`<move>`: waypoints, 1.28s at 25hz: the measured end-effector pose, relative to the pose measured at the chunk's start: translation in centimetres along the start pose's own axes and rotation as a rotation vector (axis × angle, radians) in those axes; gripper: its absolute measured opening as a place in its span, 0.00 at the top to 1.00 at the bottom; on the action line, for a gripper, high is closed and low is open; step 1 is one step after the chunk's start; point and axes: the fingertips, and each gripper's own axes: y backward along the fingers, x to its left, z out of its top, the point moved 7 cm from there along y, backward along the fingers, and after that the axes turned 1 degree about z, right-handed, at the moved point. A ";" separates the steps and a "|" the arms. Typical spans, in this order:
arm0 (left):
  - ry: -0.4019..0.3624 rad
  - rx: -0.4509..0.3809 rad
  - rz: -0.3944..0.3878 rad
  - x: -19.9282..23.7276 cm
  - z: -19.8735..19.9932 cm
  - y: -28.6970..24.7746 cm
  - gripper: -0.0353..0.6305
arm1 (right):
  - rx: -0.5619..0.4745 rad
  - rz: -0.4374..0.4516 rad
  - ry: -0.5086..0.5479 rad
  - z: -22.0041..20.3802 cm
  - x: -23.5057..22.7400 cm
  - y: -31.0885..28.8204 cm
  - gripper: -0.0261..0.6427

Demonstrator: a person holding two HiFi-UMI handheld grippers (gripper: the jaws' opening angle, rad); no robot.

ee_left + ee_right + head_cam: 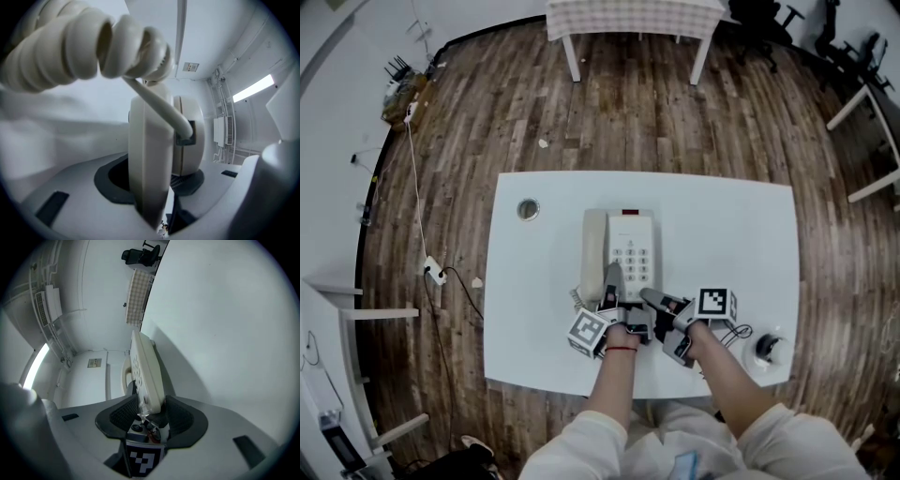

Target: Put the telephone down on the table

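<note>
Wood floor (487, 112) surrounds the white table (741, 244), where the telephone (633, 248) lies flat, keypad up. Its long axis runs straight away from the person, with the handset (593, 251) along its left side. Only the left gripper view shows the coiled cord (93, 42) looping overhead and plugging into the telephone's near end, which the left claw (612, 281) clamps — a pad on each side. The right claw (654, 298) stands apart, the telephone's near edge between its pads. Both forearms (614, 384) reach forward side by side — wrists close together.
</note>
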 end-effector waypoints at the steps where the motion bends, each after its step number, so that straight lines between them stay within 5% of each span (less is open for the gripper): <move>1: -0.002 0.001 0.002 0.0 0.0 0.0 0.70 | -0.005 -0.009 -0.016 -0.1 0.0 -0.1 0.67; 17: -0.023 0.031 0.019 0.5 0.2 0.1 0.69 | -0.052 -0.005 -0.193 -0.5 -1.1 -0.1 0.74; 32: -0.048 0.124 0.031 0.8 -0.2 0.7 0.59 | -0.047 -0.019 -0.192 -0.4 -1.4 -0.1 0.74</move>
